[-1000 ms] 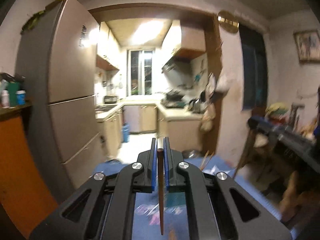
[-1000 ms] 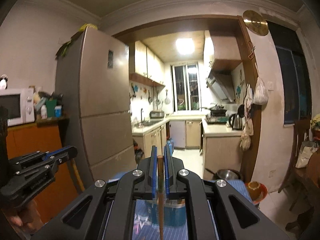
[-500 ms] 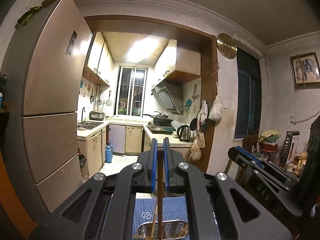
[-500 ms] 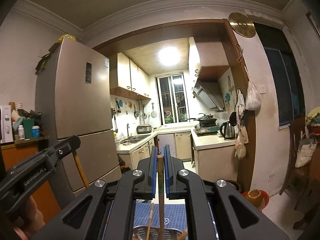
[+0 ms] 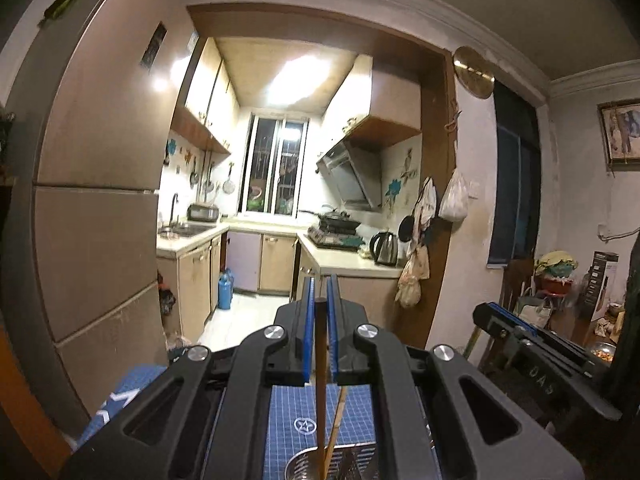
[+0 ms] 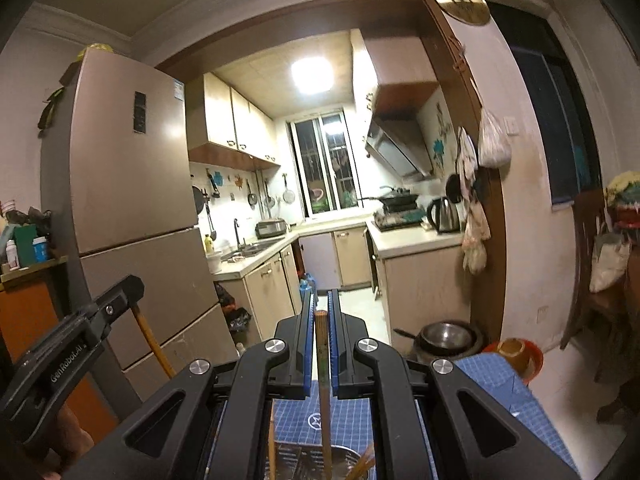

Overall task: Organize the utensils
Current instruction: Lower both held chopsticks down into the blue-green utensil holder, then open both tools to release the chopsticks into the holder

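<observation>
Your bench is covered by a blue grid mat printed with a white star mark. On the mat stands a metal holder with sticks rising from it.

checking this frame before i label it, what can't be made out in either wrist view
- Left wrist view: the lower end of the chopstick in the left tongs is cut off by the bottom edge.
- Left wrist view: the metal holder shows only its rim; the tongs' body hides the rest.
- Right wrist view: the right tongs grip a chopstick; its tip is cut off too.
- Right wrist view: the holder's contents are mostly hidden.
</observation>
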`<state>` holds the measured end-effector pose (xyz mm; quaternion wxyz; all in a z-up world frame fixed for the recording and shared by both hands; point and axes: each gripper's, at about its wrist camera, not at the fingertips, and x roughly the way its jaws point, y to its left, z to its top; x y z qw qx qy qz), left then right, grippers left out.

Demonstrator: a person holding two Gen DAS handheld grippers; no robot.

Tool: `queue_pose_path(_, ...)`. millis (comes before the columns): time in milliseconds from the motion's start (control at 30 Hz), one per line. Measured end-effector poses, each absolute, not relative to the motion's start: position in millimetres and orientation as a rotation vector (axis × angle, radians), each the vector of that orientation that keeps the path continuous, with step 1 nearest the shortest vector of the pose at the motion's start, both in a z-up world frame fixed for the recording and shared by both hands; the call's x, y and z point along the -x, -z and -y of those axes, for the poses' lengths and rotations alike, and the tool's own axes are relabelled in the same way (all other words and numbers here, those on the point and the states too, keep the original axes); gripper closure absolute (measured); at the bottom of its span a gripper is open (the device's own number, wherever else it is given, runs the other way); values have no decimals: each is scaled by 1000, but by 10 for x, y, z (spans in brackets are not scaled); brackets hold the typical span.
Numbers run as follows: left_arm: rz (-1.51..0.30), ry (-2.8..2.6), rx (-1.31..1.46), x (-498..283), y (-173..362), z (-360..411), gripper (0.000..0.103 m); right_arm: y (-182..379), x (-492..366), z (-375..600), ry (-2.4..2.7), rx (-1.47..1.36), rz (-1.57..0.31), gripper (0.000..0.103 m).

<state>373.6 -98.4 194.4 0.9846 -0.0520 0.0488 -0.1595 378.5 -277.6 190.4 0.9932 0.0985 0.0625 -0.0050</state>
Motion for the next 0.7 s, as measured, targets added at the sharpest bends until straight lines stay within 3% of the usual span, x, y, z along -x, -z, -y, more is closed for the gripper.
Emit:
queue_pose_path(133, -117, 292, 72, -3765, -1846, 1001, 98, -1785, -3820, 2752, -1, -190, -152, 95)
queue_pose_path(167, -112, 265, 70, -3738, -1854, 990, 97, -1786, -3804, 2751, 6, -185, -149, 87)
queue_pose_path(200, -112, 260, 73, -3726, -1882, 960, 94, -1796, -3765, 2761, 13, -186, -138, 70)
queue_pose_path(233, -106, 257, 90, -3698, -1935, 905, 87, -1813, -3708, 2778, 18, -194, -119, 67)
queue_pose_path(267, -90, 249, 117, -3655, -1991, 834, 82, -1836, -3665, 2790, 18, -198, -108, 67)
queue_pose_path(300, -80, 242, 137, -3635, -2034, 778, 70, -1862, -3629, 2811, 18, -204, -102, 67)
queue_pose_path(333, -67, 231, 160, -3593, -2097, 706, 67, -1890, -3583, 2825, 17, -208, -95, 67)
queue_pose_path(700, -41, 209, 190, -2963, -2093, 253, 67, -1766, -3067, 2828, 30, -187, -114, 67)
